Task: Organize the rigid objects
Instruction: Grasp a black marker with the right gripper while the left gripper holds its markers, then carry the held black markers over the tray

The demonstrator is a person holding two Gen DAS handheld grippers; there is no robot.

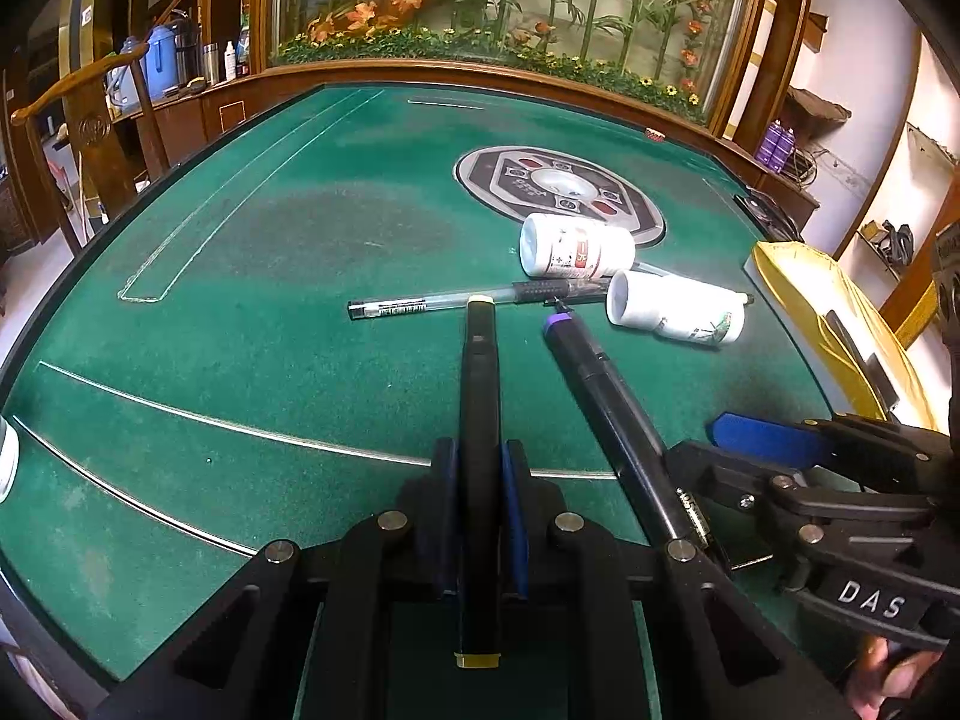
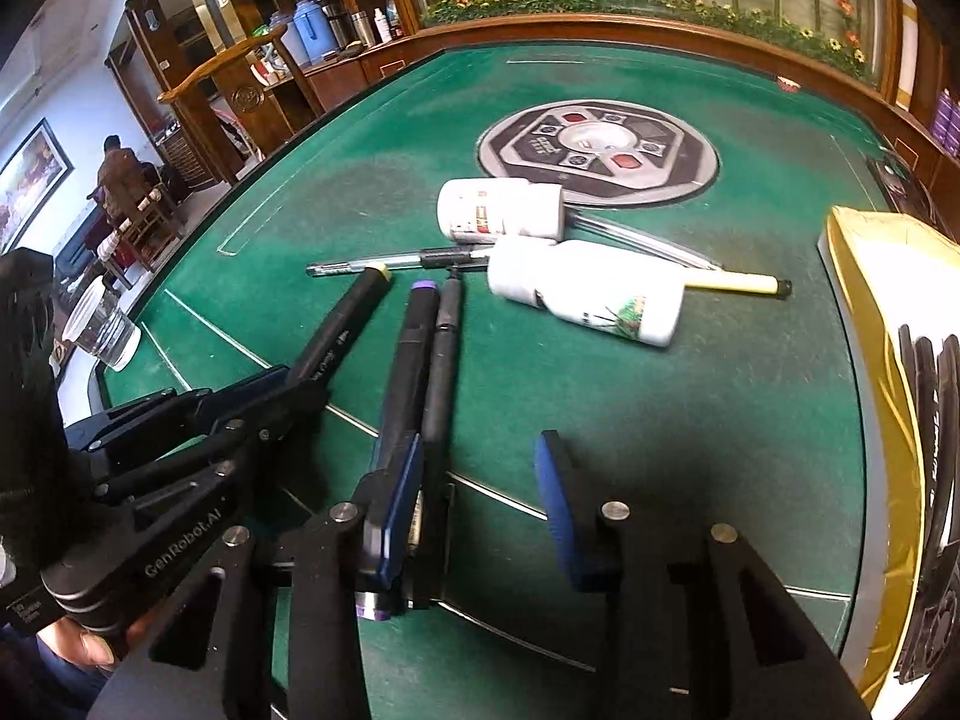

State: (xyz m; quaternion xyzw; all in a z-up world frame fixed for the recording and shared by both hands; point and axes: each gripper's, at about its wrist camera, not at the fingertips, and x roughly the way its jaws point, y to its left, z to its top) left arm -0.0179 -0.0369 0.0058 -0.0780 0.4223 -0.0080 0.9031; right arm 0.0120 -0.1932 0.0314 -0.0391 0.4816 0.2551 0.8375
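Note:
My left gripper is shut on a black marker with a yellow tip, pointing forward; it also shows in the right wrist view. My right gripper is open; its left finger lies against a purple-tipped black marker and a black pen lying side by side on the green table. The purple marker also shows in the left wrist view. Beyond lie a clear gel pen, two white bottles on their sides and a yellow pen.
A yellow box holding black pens stands at the table's right edge. A round control panel sits in the table's middle. A clear plastic cup stands at the left edge. A wooden chair and cabinet stand beyond.

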